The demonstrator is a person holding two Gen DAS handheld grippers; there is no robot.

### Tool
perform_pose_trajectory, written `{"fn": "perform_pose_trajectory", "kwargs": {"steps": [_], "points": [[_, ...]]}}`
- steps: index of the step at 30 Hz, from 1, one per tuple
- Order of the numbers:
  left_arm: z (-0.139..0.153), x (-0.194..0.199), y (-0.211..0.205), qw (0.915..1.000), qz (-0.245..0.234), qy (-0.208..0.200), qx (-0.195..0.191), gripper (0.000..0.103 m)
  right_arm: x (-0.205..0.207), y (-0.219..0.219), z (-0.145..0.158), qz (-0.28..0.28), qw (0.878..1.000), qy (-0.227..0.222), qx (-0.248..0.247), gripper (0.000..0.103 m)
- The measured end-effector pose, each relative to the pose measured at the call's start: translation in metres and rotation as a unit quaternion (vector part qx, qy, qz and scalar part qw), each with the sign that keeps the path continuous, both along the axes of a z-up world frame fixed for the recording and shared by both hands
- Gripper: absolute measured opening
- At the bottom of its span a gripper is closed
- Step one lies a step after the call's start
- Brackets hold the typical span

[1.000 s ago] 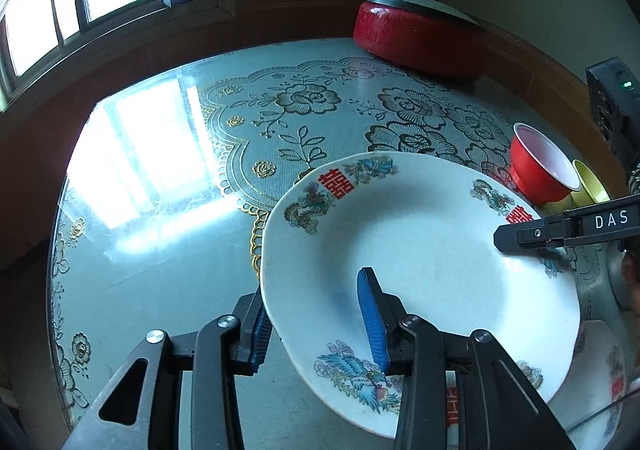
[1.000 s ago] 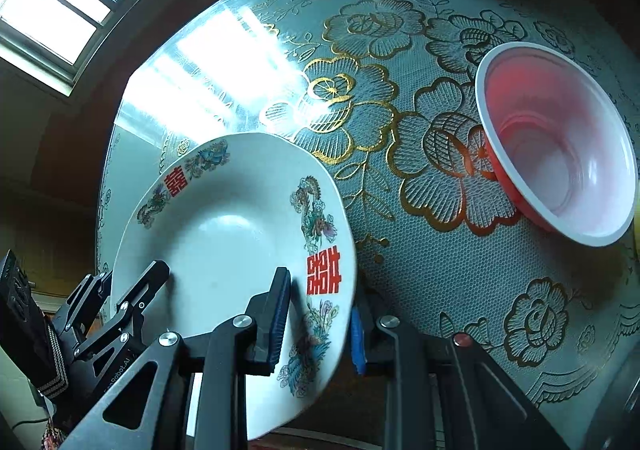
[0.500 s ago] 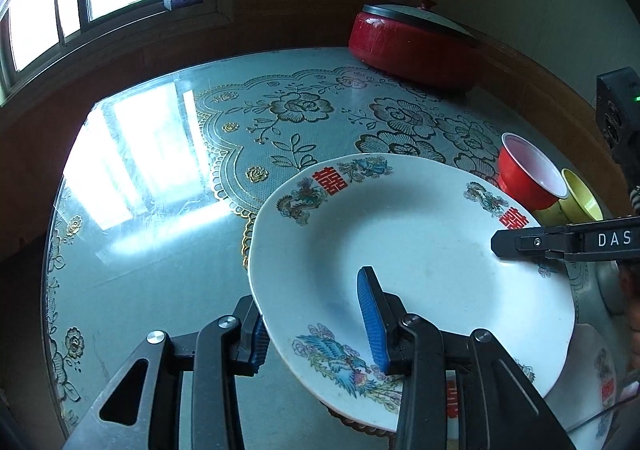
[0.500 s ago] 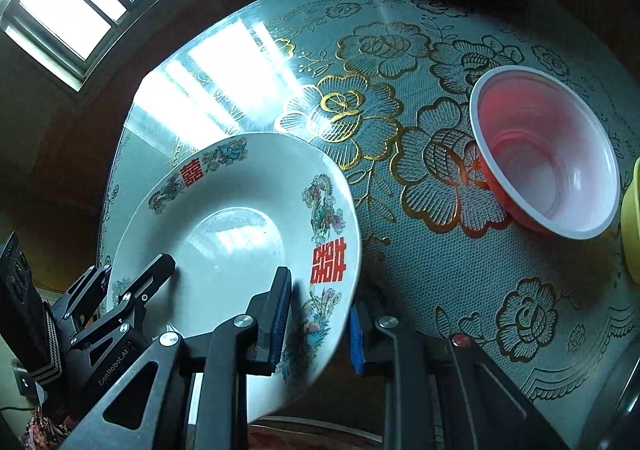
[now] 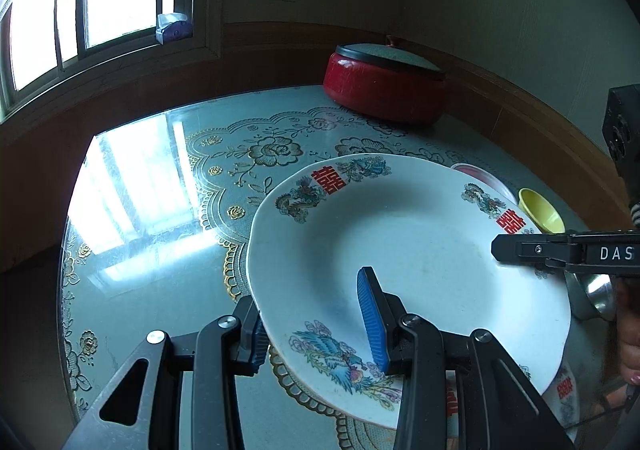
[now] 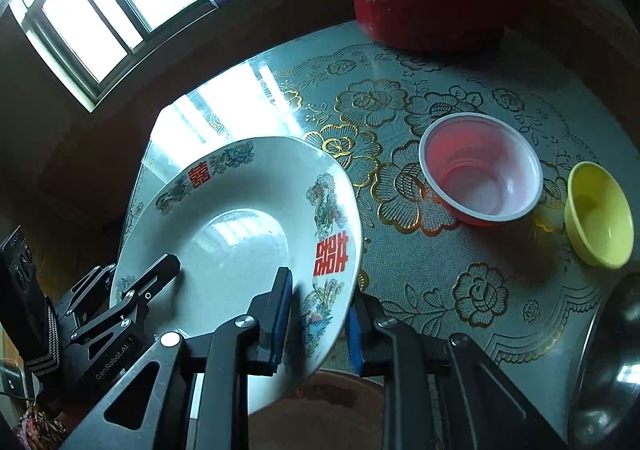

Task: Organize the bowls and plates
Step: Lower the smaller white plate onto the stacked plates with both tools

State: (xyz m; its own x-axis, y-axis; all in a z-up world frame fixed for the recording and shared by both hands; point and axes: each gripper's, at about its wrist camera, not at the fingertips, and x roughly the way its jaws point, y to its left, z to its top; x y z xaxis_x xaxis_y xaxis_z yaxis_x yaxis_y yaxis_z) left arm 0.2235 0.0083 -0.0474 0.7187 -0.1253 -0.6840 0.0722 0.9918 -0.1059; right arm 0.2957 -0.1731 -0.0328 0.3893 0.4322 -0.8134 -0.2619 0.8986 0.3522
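A large white plate (image 5: 420,258) with red characters and bird patterns is held in the air above the table by both grippers. My left gripper (image 5: 316,322) straddles its near left rim, one finger above and one below. My right gripper (image 6: 320,314) straddles the opposite rim; it shows at the right edge in the left wrist view (image 5: 560,250). The plate (image 6: 240,234) tilts slightly. Another patterned plate (image 5: 564,390) lies below it. A red bowl (image 6: 480,177) and a yellow bowl (image 6: 600,217) stand on the table to the right.
A red lidded pot (image 5: 384,85) stands at the far side of the round glass-topped table (image 5: 160,209). A steel bowl (image 6: 612,366) sits at the right edge. A window (image 5: 80,1) is at the left, with a wooden wall rail behind the table.
The plate has risen off the table with both grippers, and both views have lifted and levelled out. The yellow bowl and the steel bowl have come into view.
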Motion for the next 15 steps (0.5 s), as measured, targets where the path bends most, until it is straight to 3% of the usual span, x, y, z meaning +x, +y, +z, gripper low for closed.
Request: {"fn": "perform_pose_trajectory", "kwargs": {"steps": [9,15], "points": [[0.023,-0.047,-0.025,0.9991,-0.032,-0.028,-0.003,0.04,-0.058,-0.03,0.025,-0.032,0.999,-0.017,0.006,0.023],[0.018,-0.081,-0.042,0.9979,-0.06,-0.024,0.001,0.04,-0.102,-0.048,0.023,-0.059,0.998,-0.019,0.003,0.023]]}}
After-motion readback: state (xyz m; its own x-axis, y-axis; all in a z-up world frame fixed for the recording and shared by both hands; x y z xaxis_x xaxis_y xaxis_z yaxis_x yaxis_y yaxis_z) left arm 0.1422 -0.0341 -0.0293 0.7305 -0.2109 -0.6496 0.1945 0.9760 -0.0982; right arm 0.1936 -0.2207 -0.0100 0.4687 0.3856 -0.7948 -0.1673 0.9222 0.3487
